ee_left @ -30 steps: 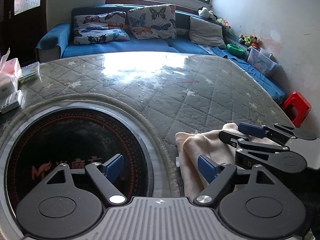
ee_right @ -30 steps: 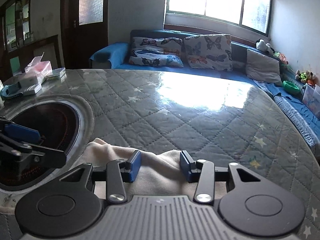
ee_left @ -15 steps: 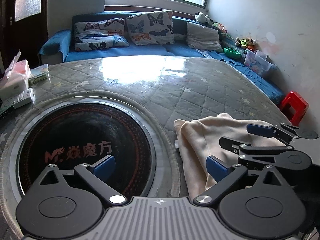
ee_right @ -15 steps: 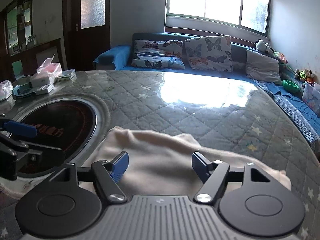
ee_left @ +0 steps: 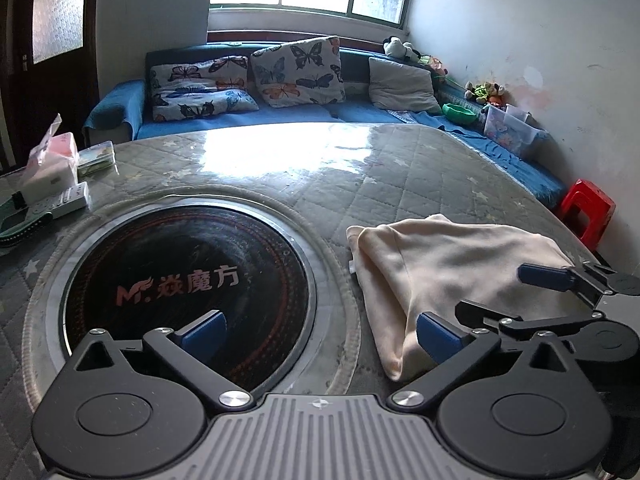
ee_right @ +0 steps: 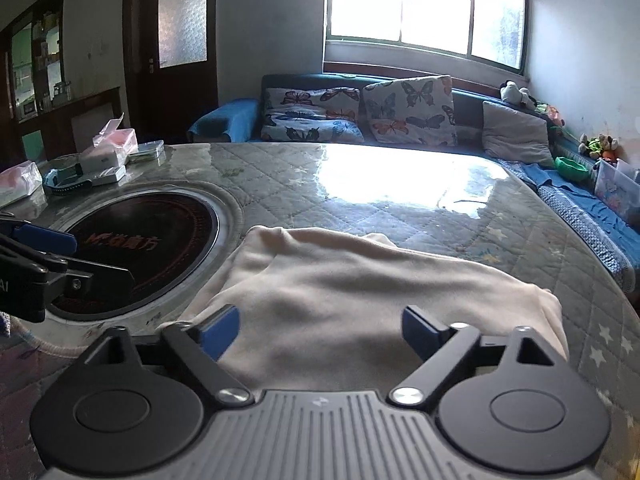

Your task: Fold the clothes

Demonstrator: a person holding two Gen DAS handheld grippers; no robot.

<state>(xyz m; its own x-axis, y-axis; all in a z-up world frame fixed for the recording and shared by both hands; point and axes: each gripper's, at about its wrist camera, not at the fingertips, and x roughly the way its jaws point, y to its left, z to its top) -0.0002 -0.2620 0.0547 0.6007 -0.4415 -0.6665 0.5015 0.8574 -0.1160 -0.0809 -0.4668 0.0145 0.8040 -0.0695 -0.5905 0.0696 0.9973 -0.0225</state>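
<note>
A cream garment [ee_left: 452,268] lies folded on the quilted table cover [ee_left: 400,184], just right of the round black hob. My left gripper [ee_left: 320,336] stands open over the hob's near rim. Its right pad [ee_left: 438,338] is beside the garment's near left corner, and nothing is between the pads. In the right wrist view the garment [ee_right: 360,280] spreads out ahead of my right gripper [ee_right: 320,332]. Its jaws are opening wide above the cloth's near edge and pinch nothing. Each gripper shows in the other's view: the right gripper [ee_left: 508,292], the left gripper [ee_right: 80,258].
A black round hob [ee_left: 188,280] is sunk into the table at left. Tissue packs and a remote [ee_left: 52,176] sit at the far left edge. A blue sofa with butterfly cushions [ee_left: 296,68] runs behind the table. A red stool [ee_left: 586,212] stands past the table's right edge.
Both grippers have drawn back toward the near edge and widened their jaws. The right gripper's pads, close together over the cloth before, now stand far apart, and more of the folded garment shows.
</note>
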